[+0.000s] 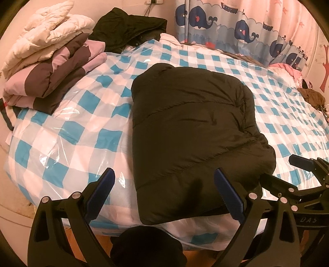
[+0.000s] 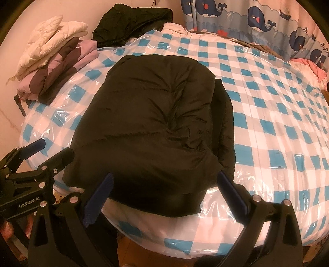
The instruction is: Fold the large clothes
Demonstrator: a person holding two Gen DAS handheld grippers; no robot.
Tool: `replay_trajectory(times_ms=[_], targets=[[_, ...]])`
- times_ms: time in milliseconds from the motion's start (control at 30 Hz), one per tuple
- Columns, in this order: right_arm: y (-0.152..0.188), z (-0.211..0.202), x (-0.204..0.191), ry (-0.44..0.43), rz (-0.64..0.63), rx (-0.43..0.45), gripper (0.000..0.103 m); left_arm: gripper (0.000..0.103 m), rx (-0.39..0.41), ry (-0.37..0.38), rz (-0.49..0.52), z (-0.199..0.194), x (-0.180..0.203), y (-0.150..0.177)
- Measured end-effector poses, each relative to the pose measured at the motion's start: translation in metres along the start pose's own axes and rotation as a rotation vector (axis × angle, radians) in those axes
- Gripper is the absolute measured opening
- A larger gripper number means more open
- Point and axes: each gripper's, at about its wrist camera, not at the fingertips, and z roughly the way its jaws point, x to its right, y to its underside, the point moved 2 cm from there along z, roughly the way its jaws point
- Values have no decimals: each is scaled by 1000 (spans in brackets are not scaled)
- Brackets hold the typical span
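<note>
A black puffy jacket [image 1: 191, 131] [image 2: 156, 127] lies folded into a thick rectangle on the blue-and-white checked bed cover [image 1: 82, 127] [image 2: 277, 127], near the front edge. My left gripper [image 1: 164, 174] is open above the jacket's near left corner, with nothing between its blue pads. My right gripper [image 2: 165, 178] is open too, hovering over the jacket's near edge and holding nothing. The right gripper [image 1: 304, 164] shows at the right of the left wrist view. In the right wrist view the left gripper [image 2: 51, 150] shows at the left.
A stack of folded clothes [image 1: 51, 57] [image 2: 55, 61], white on top of pink and brown, sits at the bed's far left corner. Another black garment [image 1: 127, 26] [image 2: 133, 22] lies behind it. A whale-print curtain [image 1: 236, 26] [image 2: 257, 18] hangs beyond the bed.
</note>
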Motion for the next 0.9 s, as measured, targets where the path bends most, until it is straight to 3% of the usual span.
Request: replay_trajectory(times_ms=[900], targets=[[1, 2, -2, -6, 3, -3, 96, 93, 6, -9, 0, 0, 0, -2]])
